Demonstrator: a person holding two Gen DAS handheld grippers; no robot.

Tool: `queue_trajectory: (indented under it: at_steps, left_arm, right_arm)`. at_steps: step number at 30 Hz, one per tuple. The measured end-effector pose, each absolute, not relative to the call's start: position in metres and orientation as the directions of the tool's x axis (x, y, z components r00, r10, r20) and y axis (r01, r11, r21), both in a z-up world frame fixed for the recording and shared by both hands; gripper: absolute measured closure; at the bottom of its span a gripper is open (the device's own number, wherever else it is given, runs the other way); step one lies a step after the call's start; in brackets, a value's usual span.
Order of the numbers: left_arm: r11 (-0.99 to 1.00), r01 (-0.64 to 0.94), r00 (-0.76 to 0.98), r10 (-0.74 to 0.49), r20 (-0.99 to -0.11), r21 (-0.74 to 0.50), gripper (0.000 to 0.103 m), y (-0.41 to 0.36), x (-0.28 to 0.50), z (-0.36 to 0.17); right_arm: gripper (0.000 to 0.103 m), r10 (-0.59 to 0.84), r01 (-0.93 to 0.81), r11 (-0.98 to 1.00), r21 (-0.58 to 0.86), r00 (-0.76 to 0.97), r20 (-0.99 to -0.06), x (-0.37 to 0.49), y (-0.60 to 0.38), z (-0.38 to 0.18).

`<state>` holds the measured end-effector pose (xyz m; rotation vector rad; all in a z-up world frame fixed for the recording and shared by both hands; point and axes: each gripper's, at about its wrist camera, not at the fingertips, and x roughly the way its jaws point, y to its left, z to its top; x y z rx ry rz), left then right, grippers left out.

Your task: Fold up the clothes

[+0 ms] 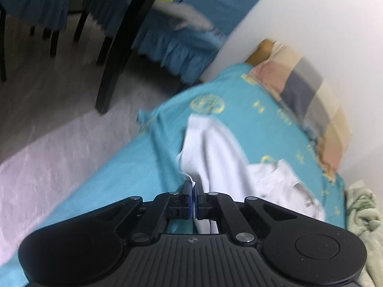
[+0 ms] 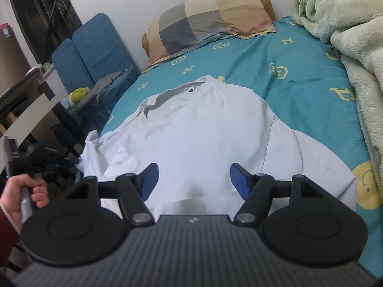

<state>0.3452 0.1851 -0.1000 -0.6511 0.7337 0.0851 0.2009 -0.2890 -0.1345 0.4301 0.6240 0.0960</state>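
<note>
Teal bedsheet carries a white T-shirt spread flat, collar toward the checked pillow. One edge of the shirt is pinched in the closed left gripper, while the right gripper hovers over the hem, jaws apart. Green blanket lies beside it.

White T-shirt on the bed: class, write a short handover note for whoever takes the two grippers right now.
Left gripper: shut on the white T-shirt, pinching its left-side edge and lifting it off the teal bedsheet.
Right gripper: open, holding nothing, hovering over the shirt's lower part.
The shirt lies spread on the sheet, collar towards the checked pillow; a green fleece blanket is bunched along the right.
Done: shirt laid out, one edge gripped.
Left: likely carry that edge across for the first fold, then fold the rest.
</note>
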Motion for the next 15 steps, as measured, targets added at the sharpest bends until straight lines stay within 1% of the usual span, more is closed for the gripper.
queue_trajectory:
  at_steps: [3,5,8,10,13,15]
  left_arm:
    - [0.792,-0.262,0.770,-0.173,-0.614,-0.552,0.102,0.198,0.327,-0.076]
    - [0.786,-0.279,0.765,-0.165,-0.623,-0.551,0.102,0.207,0.314,-0.069]
    - [0.796,-0.346,0.725,-0.108,-0.680,-0.496,0.102,0.219,0.305,-0.073]
    - [0.817,-0.391,0.675,-0.059,-0.736,-0.424,0.102,0.225,0.303,-0.090]
    - [0.833,-0.439,0.583,-0.021,-0.812,-0.337,0.101,0.229,0.300,-0.122]
    - [0.844,-0.416,0.609,-0.018,-0.793,-0.339,0.101,0.222,0.293,-0.120]
  right_arm:
    - [0.035,0.222,0.040,0.900,0.434,0.814,-0.537,0.198,-0.290,-0.132]
    - [0.035,0.215,0.039,0.904,0.426,0.820,-0.531,0.195,-0.290,-0.129]
    - [0.035,0.202,0.042,0.909,0.416,0.827,-0.525,0.191,-0.290,-0.125]
    - [0.035,0.193,0.048,0.911,0.411,0.829,-0.524,0.190,-0.291,-0.124]
    - [0.035,0.178,0.062,0.912,0.406,0.832,-0.525,0.190,-0.296,-0.123]
    - [0.035,0.167,0.073,0.911,0.406,0.834,-0.526,0.190,-0.300,-0.123]
